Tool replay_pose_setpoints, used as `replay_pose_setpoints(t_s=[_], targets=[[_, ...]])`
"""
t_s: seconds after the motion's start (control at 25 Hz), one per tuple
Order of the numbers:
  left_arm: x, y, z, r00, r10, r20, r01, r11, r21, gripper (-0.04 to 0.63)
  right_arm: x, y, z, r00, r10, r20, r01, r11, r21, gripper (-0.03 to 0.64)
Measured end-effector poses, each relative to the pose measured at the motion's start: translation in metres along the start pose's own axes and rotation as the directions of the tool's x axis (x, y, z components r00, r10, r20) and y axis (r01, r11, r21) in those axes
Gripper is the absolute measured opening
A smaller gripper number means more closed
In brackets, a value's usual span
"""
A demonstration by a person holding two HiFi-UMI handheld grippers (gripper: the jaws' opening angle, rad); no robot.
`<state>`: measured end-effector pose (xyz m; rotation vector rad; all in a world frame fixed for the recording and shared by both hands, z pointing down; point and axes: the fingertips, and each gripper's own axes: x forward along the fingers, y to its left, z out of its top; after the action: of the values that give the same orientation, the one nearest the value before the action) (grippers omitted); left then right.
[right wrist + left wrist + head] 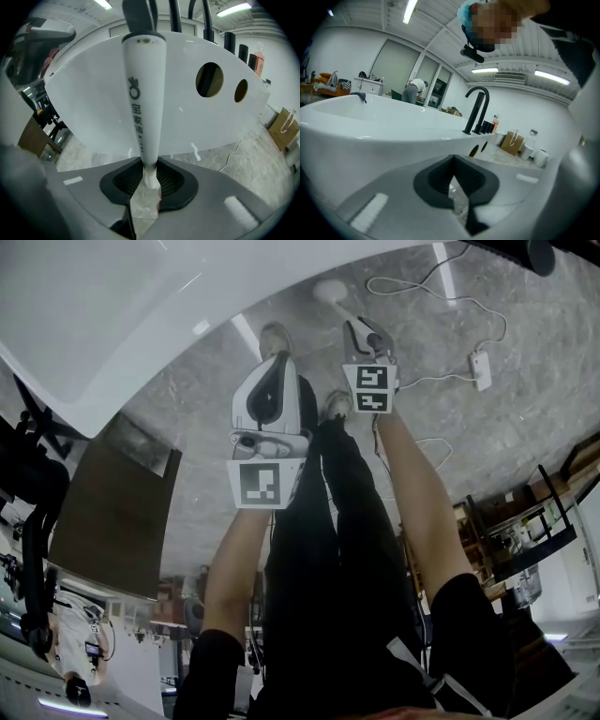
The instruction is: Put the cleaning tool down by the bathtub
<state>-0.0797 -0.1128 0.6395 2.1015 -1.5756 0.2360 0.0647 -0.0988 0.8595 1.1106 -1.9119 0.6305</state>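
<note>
The cleaning tool has a long white handle with dark print and a dark upper part. My right gripper is shut on the handle's lower end and points down in front of the white bathtub. In the head view the right gripper holds the tool out over the marble floor, and the tool's round white head hangs beside the bathtub. My left gripper is held beside it. Its jaws meet at the tips with nothing between them, facing the bathtub's rim.
A white cable and adapter lie on the floor to the right. A brown board sits by the tub's corner, metal racks stand further right. A black faucet and a paper bag stand beyond the tub. The person's legs fill the middle.
</note>
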Motion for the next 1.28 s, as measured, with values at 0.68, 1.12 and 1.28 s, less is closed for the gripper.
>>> replay_pose_setpoints(t_s=[0.68, 1.12, 1.28], targets=[[0.014, 0.026, -0.012, 1.000, 0.001, -0.010, -0.001, 1.000, -0.018, 0.008, 0.037, 0.006, 0.017, 1.000, -0.007, 0.013, 0.006, 1.000, 0.025, 0.092], [0.013, 0.030, -0.015, 1.000, 0.017, -0.020, -0.017, 1.000, -0.018, 0.008, 0.048, 0.001, 0.033, 1.000, -0.002, 0.027, 0.001, 0.999, 0.040, 0.092], [0.011, 0.030, -0.014, 1.000, 0.018, -0.019, -0.018, 0.999, -0.026, 0.007, 0.053, -0.001, 0.042, 0.999, -0.007, 0.036, 0.005, 0.998, 0.058, 0.092]])
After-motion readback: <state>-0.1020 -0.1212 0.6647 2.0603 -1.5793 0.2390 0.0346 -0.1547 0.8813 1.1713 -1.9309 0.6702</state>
